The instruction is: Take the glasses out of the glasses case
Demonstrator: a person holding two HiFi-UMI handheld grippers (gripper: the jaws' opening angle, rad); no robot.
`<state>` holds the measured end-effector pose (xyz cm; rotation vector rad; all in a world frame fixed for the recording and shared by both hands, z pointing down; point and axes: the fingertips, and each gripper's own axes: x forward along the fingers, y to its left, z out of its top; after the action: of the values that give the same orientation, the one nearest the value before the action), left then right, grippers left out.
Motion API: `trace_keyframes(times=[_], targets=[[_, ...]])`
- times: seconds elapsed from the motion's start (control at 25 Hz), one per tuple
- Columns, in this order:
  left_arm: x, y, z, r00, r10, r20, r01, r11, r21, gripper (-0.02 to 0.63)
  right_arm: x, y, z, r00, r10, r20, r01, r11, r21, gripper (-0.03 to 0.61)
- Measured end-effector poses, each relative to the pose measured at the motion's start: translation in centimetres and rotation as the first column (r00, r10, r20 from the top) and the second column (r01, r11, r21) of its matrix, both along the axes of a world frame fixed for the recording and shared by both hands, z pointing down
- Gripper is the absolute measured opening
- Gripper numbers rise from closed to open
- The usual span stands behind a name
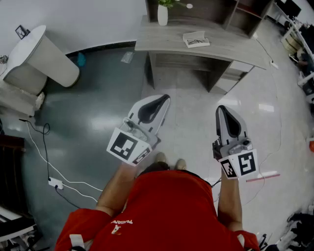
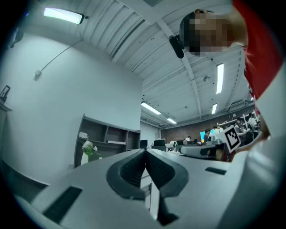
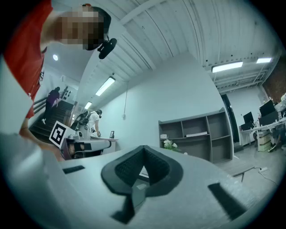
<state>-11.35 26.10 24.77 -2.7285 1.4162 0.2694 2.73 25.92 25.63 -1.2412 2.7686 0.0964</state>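
Observation:
I stand on the floor a few steps from a grey desk (image 1: 167,41). A pale, flat thing with dark marks (image 1: 196,39) lies on its top; I cannot tell from here whether it is the glasses case. My left gripper (image 1: 164,98) is held in the air in front of my body, roughly level, its jaws shut with nothing between them (image 2: 145,151). Beside it, my right gripper (image 1: 222,108) is also shut and empty, and its tips meet (image 3: 144,147). Both are far short of the desk.
A white vase with a green plant (image 1: 162,13) stands at the desk's back edge. A white rounded chair (image 1: 39,54) is at the left. Cables and a power strip (image 1: 55,183) lie on the dark floor. An open grey shelf unit (image 3: 196,134) stands by the wall.

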Motion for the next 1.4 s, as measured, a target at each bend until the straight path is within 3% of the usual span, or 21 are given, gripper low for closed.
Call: trace_keyframes(times=[0.56,0.92,1.4], targets=[[-3.2,-2.0,0.8,0.999,0.050,-0.013,-0.050,0.999,0.000,0.011,-3.4,-1.2,0.0,0.999,0.029,0.020,-0.029,1.000,0.004,0.005],[-4.0,-4.5,1.6,0.996,0.084,-0.009,-0.085,0.996,-0.016,0.011,-3.4,-2.3,0.6,0.997,0.075,0.010,-0.075,0.997,-0.011,0.005],[-3.2,-13.5,2.7,0.997,0.077,0.024,-0.076,0.997,-0.025,0.011,-1.9,-11.1,1.5,0.998,0.063,0.004,-0.064,0.998,0.019,0.005]])
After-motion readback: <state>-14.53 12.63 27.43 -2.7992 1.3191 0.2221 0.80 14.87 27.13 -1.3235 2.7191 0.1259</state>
